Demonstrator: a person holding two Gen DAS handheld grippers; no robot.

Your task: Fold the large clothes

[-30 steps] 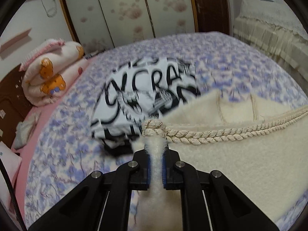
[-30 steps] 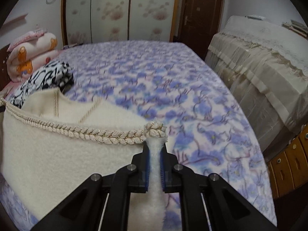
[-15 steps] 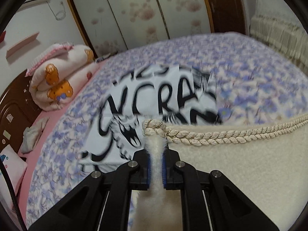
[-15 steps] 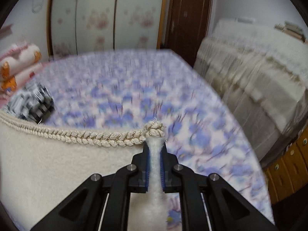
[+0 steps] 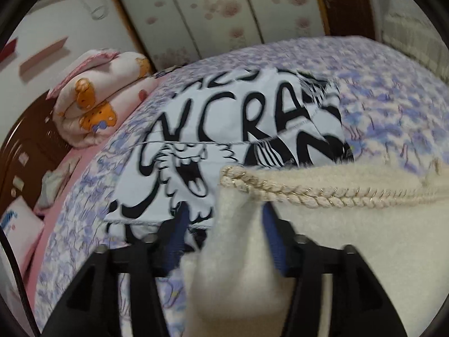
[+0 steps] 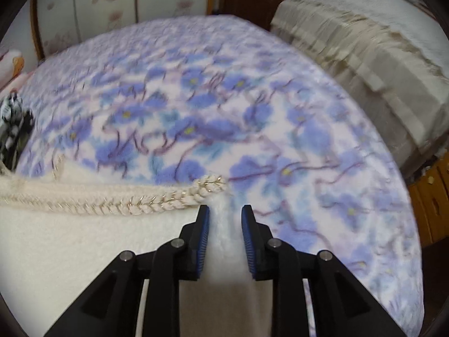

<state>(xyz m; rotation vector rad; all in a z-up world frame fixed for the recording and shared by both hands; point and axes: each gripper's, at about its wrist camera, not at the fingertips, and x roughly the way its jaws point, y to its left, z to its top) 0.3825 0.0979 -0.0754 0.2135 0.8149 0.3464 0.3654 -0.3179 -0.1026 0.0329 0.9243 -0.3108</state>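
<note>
A cream fleece garment (image 5: 350, 238) with a braided rope trim (image 5: 308, 193) lies on the floral bed. My left gripper (image 5: 224, 219) is open, its jaws spread on either side of the garment's left corner, which lies loose between them. In the right wrist view the same garment (image 6: 70, 252) and its trim (image 6: 157, 202) fill the lower left. My right gripper (image 6: 224, 219) is open too, with the right corner loose between its blue pads (image 6: 248, 233).
A folded black-and-white printed garment (image 5: 238, 134) lies just beyond the cream one. A rolled pink bear quilt (image 5: 95, 98) sits at the head of the bed. The purple floral blanket (image 6: 224, 112) stretches ahead. A covered cabinet (image 6: 364, 56) stands to the right.
Both grippers have opened and let go of the garment's corners. The garment's top edge has come down onto the bed, close to the printed garment.
</note>
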